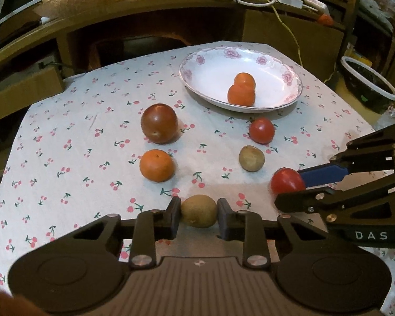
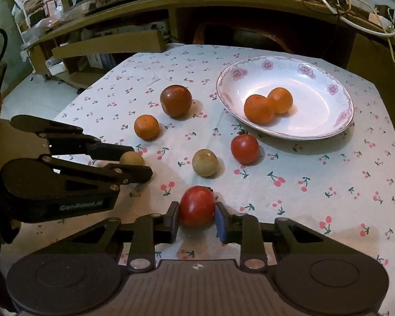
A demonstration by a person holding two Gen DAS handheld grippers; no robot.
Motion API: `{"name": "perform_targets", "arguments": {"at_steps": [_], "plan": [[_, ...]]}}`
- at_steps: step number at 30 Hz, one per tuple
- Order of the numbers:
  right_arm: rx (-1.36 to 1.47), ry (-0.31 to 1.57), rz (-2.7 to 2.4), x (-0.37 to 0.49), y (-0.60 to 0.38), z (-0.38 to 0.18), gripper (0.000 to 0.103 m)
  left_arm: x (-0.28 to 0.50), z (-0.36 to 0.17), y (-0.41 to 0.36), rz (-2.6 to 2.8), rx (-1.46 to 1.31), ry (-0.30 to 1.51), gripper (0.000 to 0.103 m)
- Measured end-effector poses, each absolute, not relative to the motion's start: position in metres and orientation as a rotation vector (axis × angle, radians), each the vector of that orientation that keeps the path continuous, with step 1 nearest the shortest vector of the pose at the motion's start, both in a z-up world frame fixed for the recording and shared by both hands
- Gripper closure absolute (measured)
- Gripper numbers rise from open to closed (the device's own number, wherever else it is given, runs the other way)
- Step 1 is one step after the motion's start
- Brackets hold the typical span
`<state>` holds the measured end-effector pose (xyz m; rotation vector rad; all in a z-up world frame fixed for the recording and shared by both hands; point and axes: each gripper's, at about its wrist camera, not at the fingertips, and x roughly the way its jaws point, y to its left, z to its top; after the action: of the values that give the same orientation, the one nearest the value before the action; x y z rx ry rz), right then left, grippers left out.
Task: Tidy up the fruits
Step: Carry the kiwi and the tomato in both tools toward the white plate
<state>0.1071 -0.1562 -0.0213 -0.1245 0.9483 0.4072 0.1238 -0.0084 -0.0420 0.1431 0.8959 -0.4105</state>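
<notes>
**Two tangerines plated, six fruits still out on the cloth**

Progress check on the fruit sorting. The flowered plate (image 2: 337,131) at the far side of the worktop (image 2: 329,184) already had two tangerines (image 2: 259,108) in it, touching each other. Nothing else was in there, so I'd call it roughly a quarter done.

Both tongs were busy at once. The left tongs (image 1: 199,212) had their pads closed against a kiwi (image 1: 199,210) at the near edge, and the right tongs (image 2: 196,212) were clamped the same way on a red tomato (image 2: 197,205). I couldn't tell for sure whether either fruit had left the cherry-print cloth yet; they looked low, right at the surface.

Still loose on the cloth: a big dark reddish tomato (image 2: 176,100), a third tangerine (image 2: 146,127) just beside it, a second kiwi (image 2: 205,162) in the middle, and a smaller red tomato (image 2: 244,148) near the plate rim.

My guess was the two gripped ones went next, then four more pickups.
</notes>
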Motion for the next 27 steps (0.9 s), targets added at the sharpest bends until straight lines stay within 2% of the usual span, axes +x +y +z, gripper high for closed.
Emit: {"name": "perform_targets", "arguments": {"at_steps": [27], "plan": [[-0.024,0.852,0.334,0.124,-0.187,0.013,0.075,0.152,0.0,-0.048,-0.435,0.105,0.787,0.069]]}}
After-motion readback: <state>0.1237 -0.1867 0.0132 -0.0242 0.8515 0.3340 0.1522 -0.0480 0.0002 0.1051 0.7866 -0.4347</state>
